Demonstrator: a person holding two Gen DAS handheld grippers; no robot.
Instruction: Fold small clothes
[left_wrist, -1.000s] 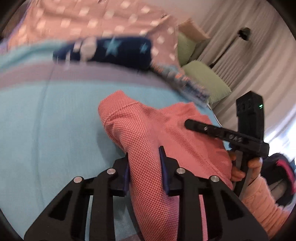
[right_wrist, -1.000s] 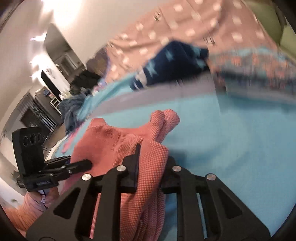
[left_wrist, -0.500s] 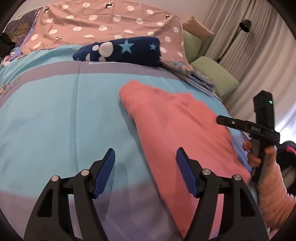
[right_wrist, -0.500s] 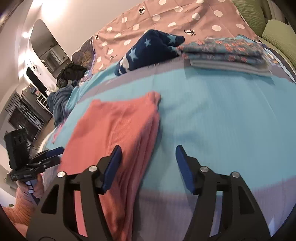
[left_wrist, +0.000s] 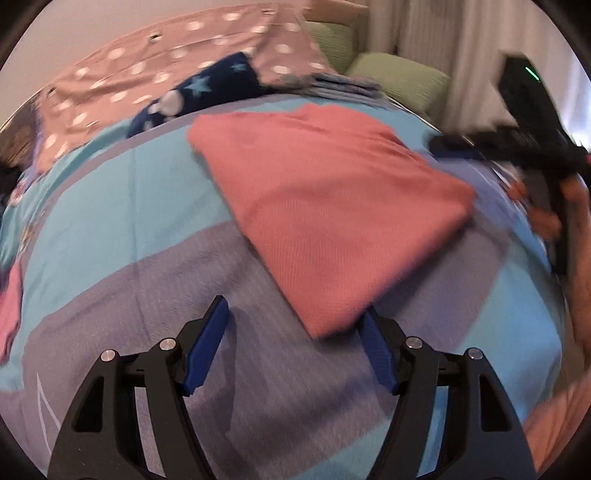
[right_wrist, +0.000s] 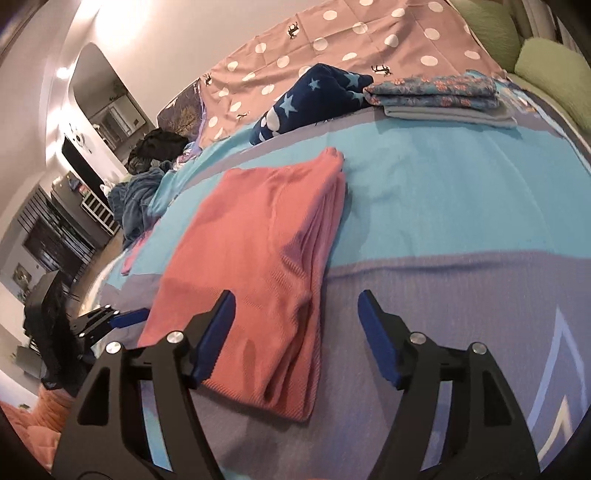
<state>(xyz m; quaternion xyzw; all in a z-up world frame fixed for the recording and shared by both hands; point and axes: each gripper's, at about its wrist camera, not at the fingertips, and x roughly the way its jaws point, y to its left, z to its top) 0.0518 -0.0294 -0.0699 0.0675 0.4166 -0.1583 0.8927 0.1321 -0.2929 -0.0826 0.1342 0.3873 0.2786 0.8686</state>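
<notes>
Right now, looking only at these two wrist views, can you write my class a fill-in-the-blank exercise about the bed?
1. The folded salmon garment lies on the ____.
2. Both the left hand-held gripper and the right hand-held gripper are ____.
3. The navy garment is patterned with ____.

Missing words: bed; open; stars

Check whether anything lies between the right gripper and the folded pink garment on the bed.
Nothing visible does. The right gripper is open directly over the near end of the pink garment, which lies flat on the blue bedspread. The folded floral stack and the star-print item sit beyond it.
</notes>
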